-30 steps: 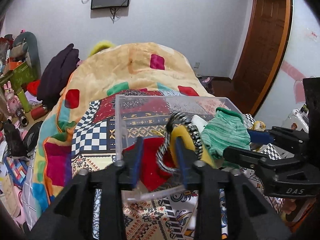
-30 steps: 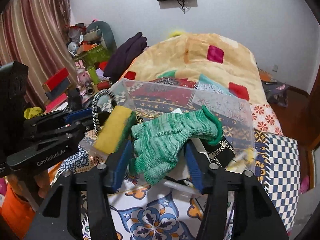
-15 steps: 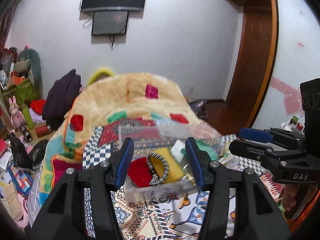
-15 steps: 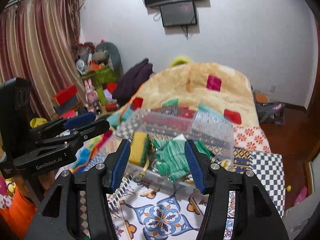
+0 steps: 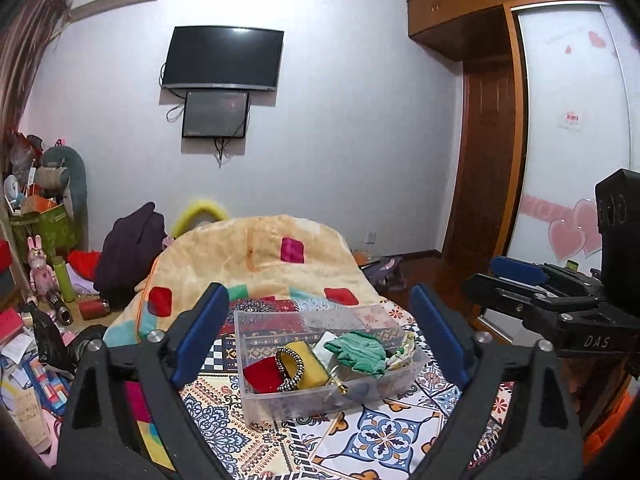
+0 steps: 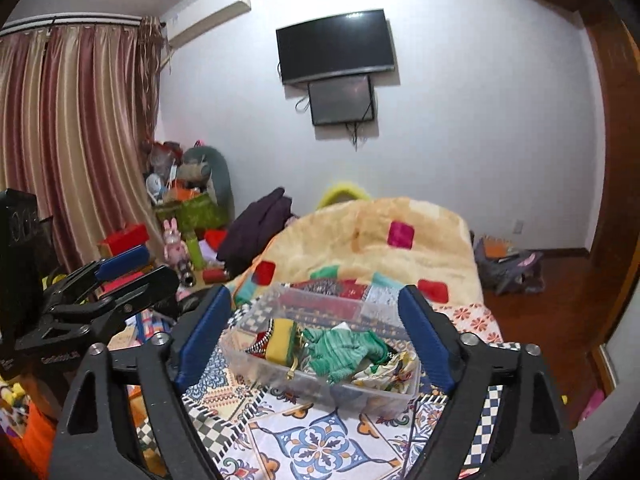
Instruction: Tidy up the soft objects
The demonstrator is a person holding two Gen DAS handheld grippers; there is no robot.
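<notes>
A clear plastic bin (image 5: 280,402) (image 6: 256,364) sits on the patterned bedspread. In it lie a green knitted glove (image 5: 358,354) (image 6: 340,354), a yellow sponge (image 5: 310,366) (image 6: 280,344), a red cloth (image 5: 262,374), a black-and-white cord loop (image 5: 292,368) and a patterned cloth (image 6: 390,370). My left gripper (image 5: 320,336) is open and empty, held back above the bin. My right gripper (image 6: 316,336) is open and empty too, also back from the bin. Each gripper shows at the edge of the other's view.
A beige blanket heap (image 5: 256,264) (image 6: 376,240) lies behind the bin. Clutter and toys (image 5: 44,280) stand at the left by the curtain (image 6: 60,152). A wooden door (image 5: 488,168) is at the right. A TV (image 5: 222,58) hangs on the wall.
Both grippers opened, let go of the sponge and the glove, and pulled up and back. The glove and sponge now lie in the bin.
</notes>
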